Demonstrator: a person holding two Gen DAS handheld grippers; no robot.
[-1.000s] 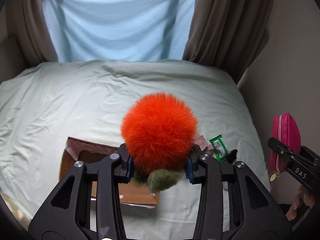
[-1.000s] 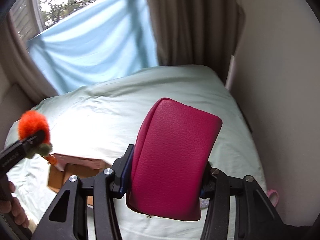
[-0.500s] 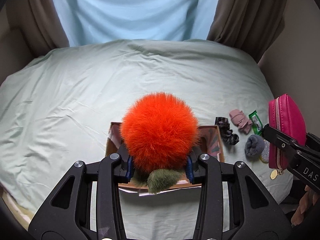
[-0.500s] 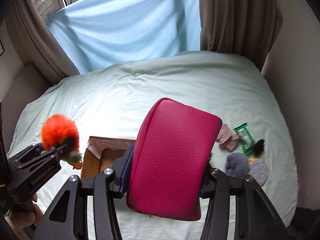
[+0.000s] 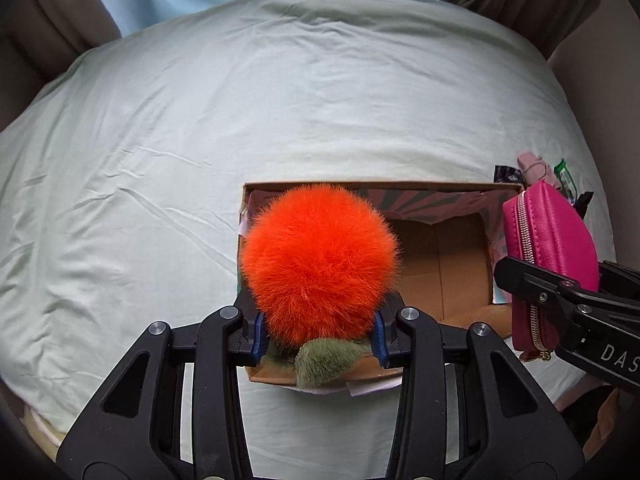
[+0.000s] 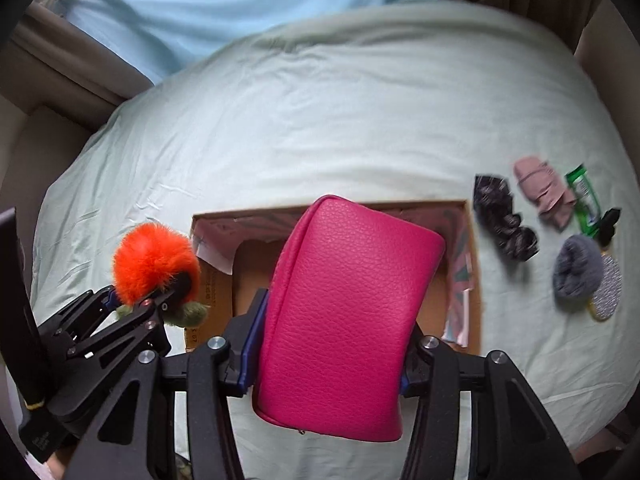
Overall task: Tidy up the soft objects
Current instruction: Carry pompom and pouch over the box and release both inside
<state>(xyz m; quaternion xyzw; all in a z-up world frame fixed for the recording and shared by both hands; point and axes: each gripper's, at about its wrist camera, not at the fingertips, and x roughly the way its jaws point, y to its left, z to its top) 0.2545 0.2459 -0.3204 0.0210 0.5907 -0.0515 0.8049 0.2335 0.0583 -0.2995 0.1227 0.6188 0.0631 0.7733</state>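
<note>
My left gripper point(image 5: 318, 338) is shut on an orange fluffy pom-pom point(image 5: 320, 260) with a green furry tail, held over the left end of an open cardboard box point(image 5: 440, 264) on the bed. It also shows in the right wrist view point(image 6: 154, 264). My right gripper point(image 6: 328, 356) is shut on a pink leather pouch point(image 6: 344, 320), held over the box point(image 6: 474, 264). In the left wrist view the pouch point(image 5: 548, 240) hangs at the box's right end.
The box lies on a pale green bedsheet point(image 6: 320, 120). Right of it lie a dark scrunchie point(image 6: 502, 222), a pink cloth point(image 6: 540, 188), a green packet point(image 6: 584, 196), a grey puff point(image 6: 578, 268) and a glittery disc point(image 6: 608, 292). Curtains stand behind.
Both grippers have tilted down and moved forward over the box, which now sits under the pom-pom and the pouch. Both grips are unchanged.
</note>
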